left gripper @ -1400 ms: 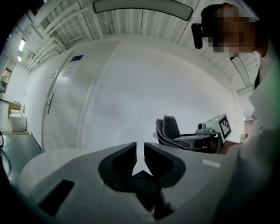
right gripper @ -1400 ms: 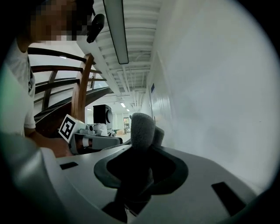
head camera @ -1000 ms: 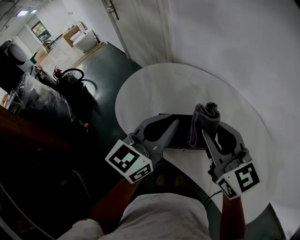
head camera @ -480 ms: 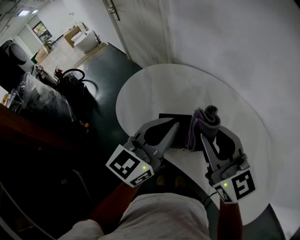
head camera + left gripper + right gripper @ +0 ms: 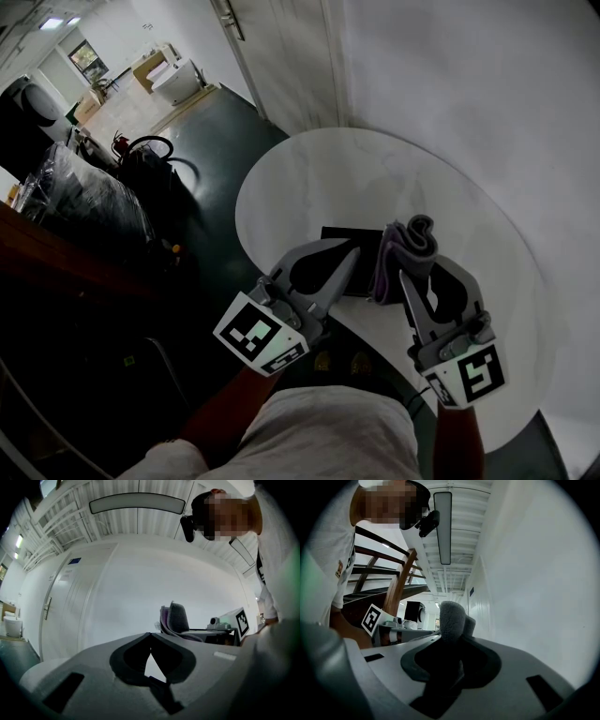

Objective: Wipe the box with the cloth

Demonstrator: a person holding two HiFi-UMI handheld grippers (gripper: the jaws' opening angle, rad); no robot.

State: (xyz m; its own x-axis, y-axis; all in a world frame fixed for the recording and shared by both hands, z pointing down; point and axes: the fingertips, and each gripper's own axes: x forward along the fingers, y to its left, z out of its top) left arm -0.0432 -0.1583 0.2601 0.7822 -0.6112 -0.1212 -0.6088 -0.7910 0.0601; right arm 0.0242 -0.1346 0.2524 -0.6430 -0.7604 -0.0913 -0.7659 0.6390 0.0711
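A flat black box [image 5: 342, 234] lies on the round white table [image 5: 375, 178], near its front edge. My left gripper [image 5: 353, 251] is shut, and its tips sit over the box's near side; in the left gripper view the jaws [image 5: 150, 634] meet with nothing between them. My right gripper [image 5: 403, 275] is shut on a folded grey and purple cloth [image 5: 412, 242], which stands up over the box's right end. That cloth [image 5: 452, 618] rises between the jaws in the right gripper view, and the cloth [image 5: 176, 618] also shows in the left gripper view.
A white wall and a door [image 5: 281, 66] stand behind the table. Dark floor [image 5: 197, 169] lies to the left, with black bags and clutter [image 5: 141, 159] beyond it. The table's front rim is close to the person's body.
The left gripper's jaws have closed from a small gap to shut. Both hands have stayed almost in place, with the cloth still held over the box.
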